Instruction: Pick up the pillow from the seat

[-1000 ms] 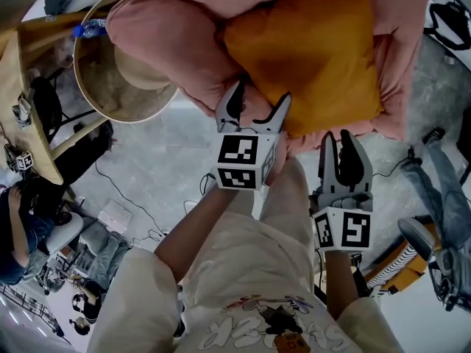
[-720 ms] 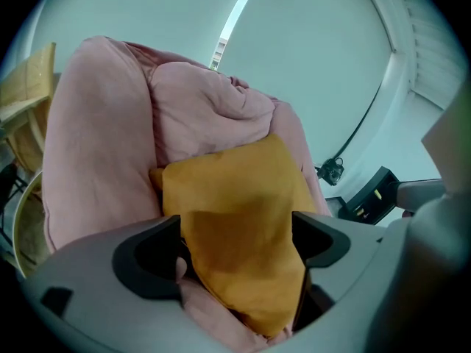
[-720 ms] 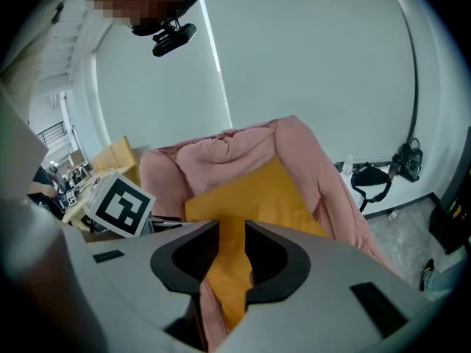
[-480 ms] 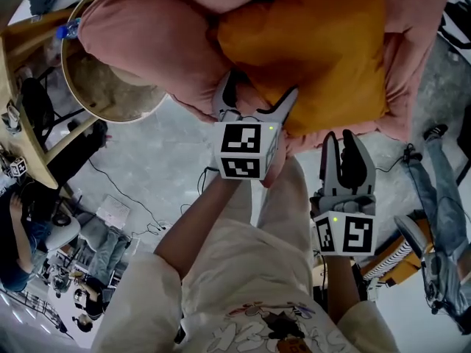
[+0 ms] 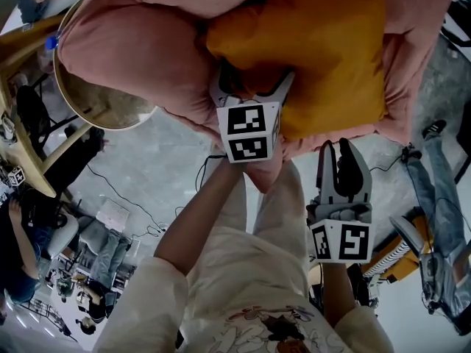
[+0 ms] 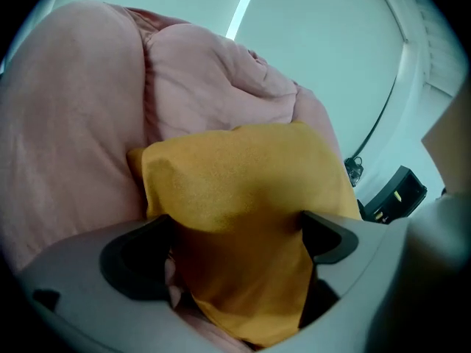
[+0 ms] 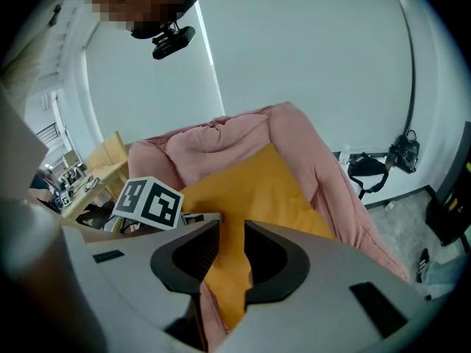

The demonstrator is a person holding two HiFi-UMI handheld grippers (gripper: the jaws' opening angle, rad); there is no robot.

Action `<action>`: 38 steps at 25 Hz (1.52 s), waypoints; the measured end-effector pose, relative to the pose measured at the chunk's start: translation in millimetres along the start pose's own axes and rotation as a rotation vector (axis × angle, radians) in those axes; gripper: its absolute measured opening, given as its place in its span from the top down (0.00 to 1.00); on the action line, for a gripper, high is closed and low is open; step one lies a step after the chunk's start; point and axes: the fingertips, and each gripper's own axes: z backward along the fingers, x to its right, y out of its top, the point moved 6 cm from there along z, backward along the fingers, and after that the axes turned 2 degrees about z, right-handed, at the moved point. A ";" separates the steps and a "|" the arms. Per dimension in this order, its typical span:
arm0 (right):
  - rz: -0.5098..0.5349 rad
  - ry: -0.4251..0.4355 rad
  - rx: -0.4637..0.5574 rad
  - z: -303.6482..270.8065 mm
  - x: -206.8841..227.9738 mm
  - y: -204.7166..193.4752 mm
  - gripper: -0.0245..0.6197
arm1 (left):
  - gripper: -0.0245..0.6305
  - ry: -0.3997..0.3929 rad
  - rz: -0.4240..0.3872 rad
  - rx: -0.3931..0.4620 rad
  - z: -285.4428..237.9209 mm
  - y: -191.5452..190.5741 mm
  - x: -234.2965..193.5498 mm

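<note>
A mustard-yellow pillow (image 5: 324,50) (image 7: 254,186) lies on the pink cushioned seat (image 5: 132,50) (image 6: 73,123) (image 7: 316,153). My left gripper (image 5: 254,87) is at the pillow's near corner. Its jaws have just been opening and now stand wide. In the left gripper view (image 6: 235,230) the pillow (image 6: 243,175) hangs between them without being squeezed. My right gripper (image 5: 338,153) hovers in front of the seat's edge, lower right of the pillow. A narrow gap (image 7: 232,234) stays between its jaws, with nothing in it. The left gripper's marker cube (image 7: 147,201) shows beside it.
A round woven basket (image 5: 96,101) stands left of the seat, beside a wooden table (image 5: 22,123). Cables (image 5: 118,190) run over the grey floor. Another person's legs (image 5: 441,190) stand at the right. A black bag (image 7: 368,169) sits by the far wall.
My left gripper moved forward and down onto the pillow's near corner, and its jaws spread wider around it. The right gripper sank a little, its jaws unchanged.
</note>
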 end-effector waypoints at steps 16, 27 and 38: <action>-0.037 -0.019 -0.006 5.3 0.3 -14.5 0.79 | 0.65 -0.079 -0.091 -0.024 -1.6 4.4 20.2; -0.061 0.016 -0.052 2.9 2.0 -48.0 0.63 | 0.74 -0.112 -0.132 -0.009 24.1 10.0 28.0; -0.069 0.013 -0.092 -4.8 11.3 -87.1 0.45 | 0.74 -0.072 -0.145 0.022 35.7 5.6 30.7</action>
